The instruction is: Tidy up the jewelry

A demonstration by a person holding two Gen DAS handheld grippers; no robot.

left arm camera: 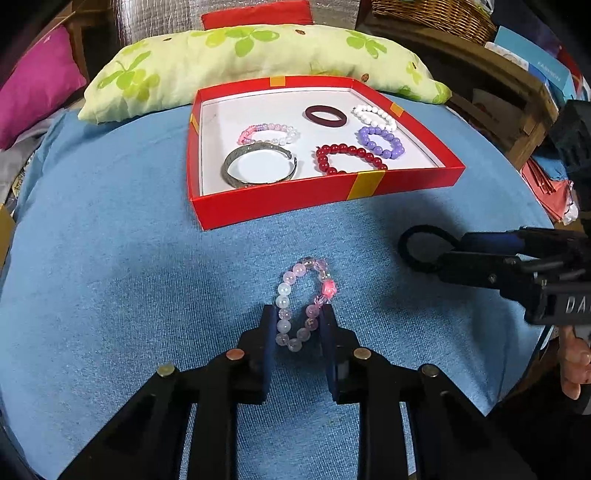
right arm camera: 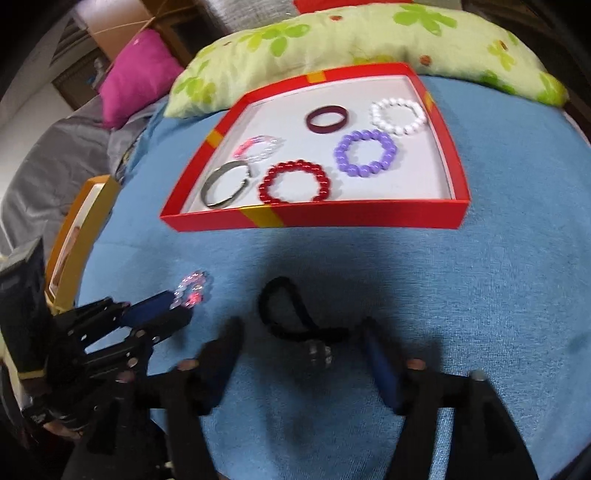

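Observation:
A pale pink bead bracelet (left arm camera: pixel 301 302) lies on the blue cloth, squeezed into an oval between the fingers of my left gripper (left arm camera: pixel 298 314), which is shut on it; it also shows in the right wrist view (right arm camera: pixel 192 290). A black hair band (right arm camera: pixel 291 314) with a small bead charm lies between the wide-open fingers of my right gripper (right arm camera: pixel 306 332); it shows in the left wrist view too (left arm camera: pixel 424 245). The red tray (left arm camera: pixel 325 195) holds several bracelets: red bead (left arm camera: pixel 345 158), purple bead (left arm camera: pixel 380 140), white bead (left arm camera: pixel 375 116), maroon bangle (left arm camera: pixel 325 115), pink bead (left arm camera: pixel 269 133), silver cuff (left arm camera: pixel 258 166).
A green clover-print pillow (left arm camera: pixel 258 55) lies behind the tray. A magenta cushion (left arm camera: pixel 37 81) sits at far left, a wicker basket (left arm camera: pixel 436 14) at back right. An orange-framed box (right arm camera: pixel 77 236) stands at the cloth's left edge. The tray rim (right arm camera: pixel 332 218) stands just beyond both grippers.

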